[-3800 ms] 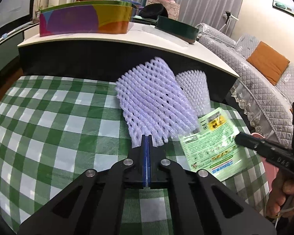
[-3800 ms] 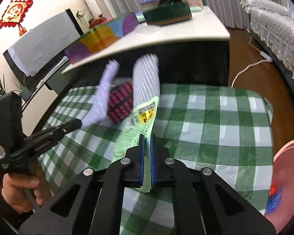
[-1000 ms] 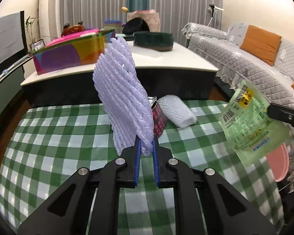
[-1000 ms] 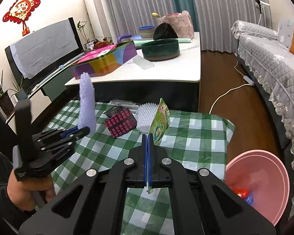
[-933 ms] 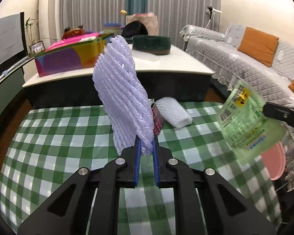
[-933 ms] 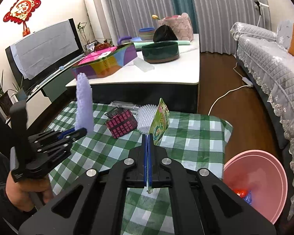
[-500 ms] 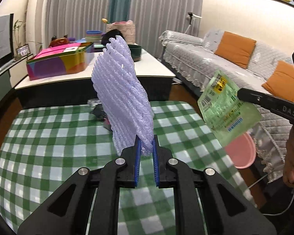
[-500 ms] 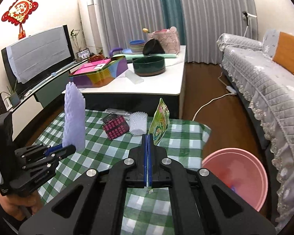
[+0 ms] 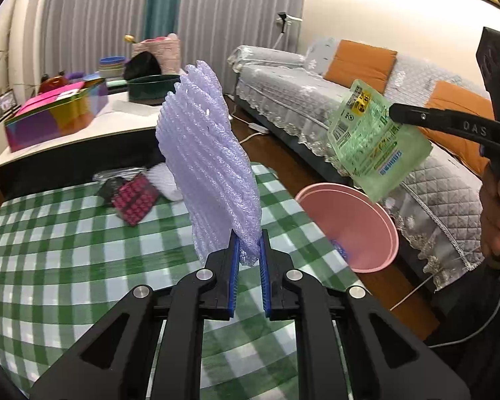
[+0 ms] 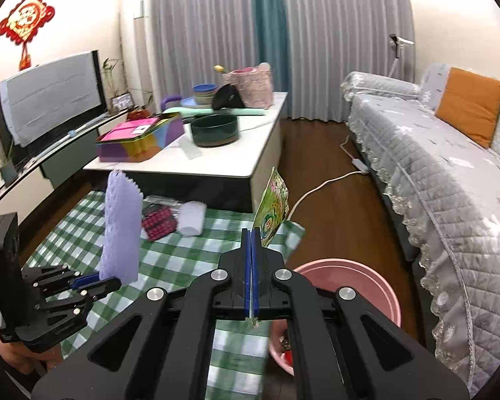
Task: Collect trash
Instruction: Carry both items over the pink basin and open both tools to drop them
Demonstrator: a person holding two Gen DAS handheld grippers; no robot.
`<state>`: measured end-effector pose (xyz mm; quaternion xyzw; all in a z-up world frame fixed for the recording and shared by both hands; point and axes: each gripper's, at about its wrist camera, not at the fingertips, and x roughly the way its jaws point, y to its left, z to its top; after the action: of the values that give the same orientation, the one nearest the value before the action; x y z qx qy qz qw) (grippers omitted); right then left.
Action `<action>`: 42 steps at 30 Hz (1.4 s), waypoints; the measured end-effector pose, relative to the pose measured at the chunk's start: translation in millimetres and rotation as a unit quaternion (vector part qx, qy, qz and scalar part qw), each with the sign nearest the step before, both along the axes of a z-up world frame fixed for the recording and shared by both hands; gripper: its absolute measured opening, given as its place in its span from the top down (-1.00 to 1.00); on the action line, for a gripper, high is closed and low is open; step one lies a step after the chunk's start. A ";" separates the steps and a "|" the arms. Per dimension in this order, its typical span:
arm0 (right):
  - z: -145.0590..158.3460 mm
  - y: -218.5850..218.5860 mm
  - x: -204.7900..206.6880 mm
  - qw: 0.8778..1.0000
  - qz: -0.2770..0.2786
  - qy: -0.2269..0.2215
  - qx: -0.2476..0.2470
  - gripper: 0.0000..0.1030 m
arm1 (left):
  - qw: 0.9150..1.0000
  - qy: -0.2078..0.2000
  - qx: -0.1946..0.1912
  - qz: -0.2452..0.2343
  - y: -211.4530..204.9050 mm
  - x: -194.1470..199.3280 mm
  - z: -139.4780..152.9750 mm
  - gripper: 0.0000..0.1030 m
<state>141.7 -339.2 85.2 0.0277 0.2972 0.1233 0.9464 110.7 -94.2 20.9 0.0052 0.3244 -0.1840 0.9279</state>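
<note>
The left gripper [image 9: 249, 250] pinches the lower edge of a lilac foam fruit net [image 9: 210, 160], which stands upright above the green checked tablecloth [image 9: 66, 260]. At two o'clock the right gripper [image 9: 395, 113] clamps a green plastic wrapper [image 9: 376, 143] in the air, above the pink basin [image 9: 360, 223] on the floor beside the table. At ten o'clock on the cloth lie a red patterned packet [image 9: 135, 198] and a white foam net [image 9: 165, 180].
</note>
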 end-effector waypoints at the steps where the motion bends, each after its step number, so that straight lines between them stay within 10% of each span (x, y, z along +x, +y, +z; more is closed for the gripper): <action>1: -2.7 -3.5 -0.7 1.000 -0.006 0.000 0.002 0.98 | 1.000 0.001 0.001 -0.005 -4.0 -0.1 -1.4 0.78; 42: -63.4 -110.1 16.5 0.991 -0.124 0.049 0.007 0.98 | 0.983 0.065 -0.021 -0.171 -161.6 56.3 -45.3 0.78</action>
<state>158.3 -449.2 21.8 0.0768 0.3369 0.0058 0.9384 167.0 -255.8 -24.5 0.0296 0.3744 -0.3470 0.8594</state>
